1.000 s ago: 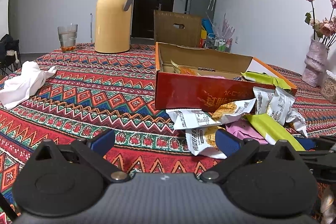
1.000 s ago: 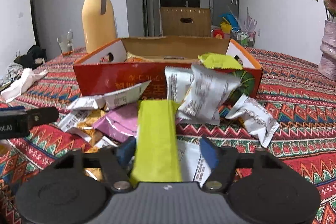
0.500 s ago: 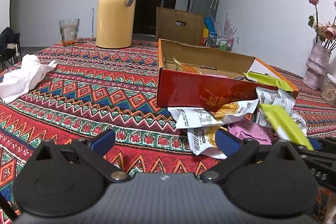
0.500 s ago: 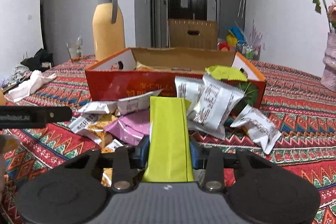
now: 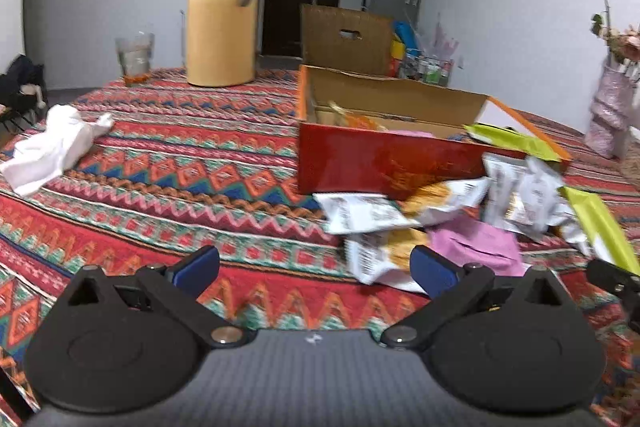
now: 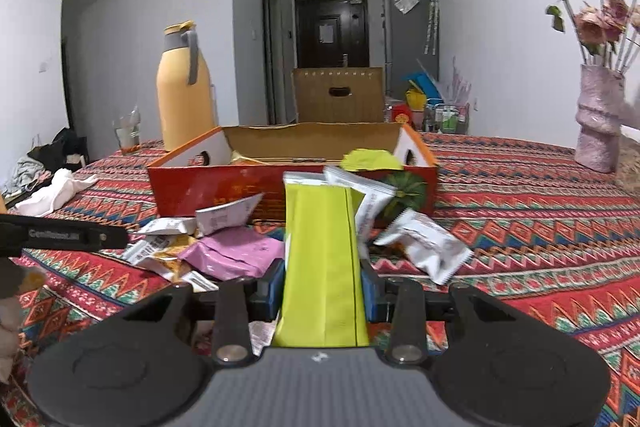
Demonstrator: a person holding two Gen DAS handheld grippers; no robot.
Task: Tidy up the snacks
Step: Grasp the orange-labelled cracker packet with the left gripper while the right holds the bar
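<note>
Snacks are only partly sorted: most of the packets lie loose on the tabletop, heaped against the front wall of the red box in the middle of the right wrist view. Inside the box a few things already show: an orange wrapper near its left end in the left wrist view, and a green packet resting on the right part of its rim. The right tool is pressed together on a long green packet, which stands up from between its blue pads at the lower centre of the frame and reaches almost to the box wall in the picture. It appears to be lifted clear of the heap and, judging by the task, is headed for the box, though it is not yet over the opening. The left tool is spread wide with nothing between its pads, low in its own frame, just beside the left edge of the pile. Left to gather, as far as can be seen: a pink packet, several white packets to the right and behind, and white-and-orange ones at the near left of the heap. How full the box is cannot be told, since its front wall hides the floor.
</note>
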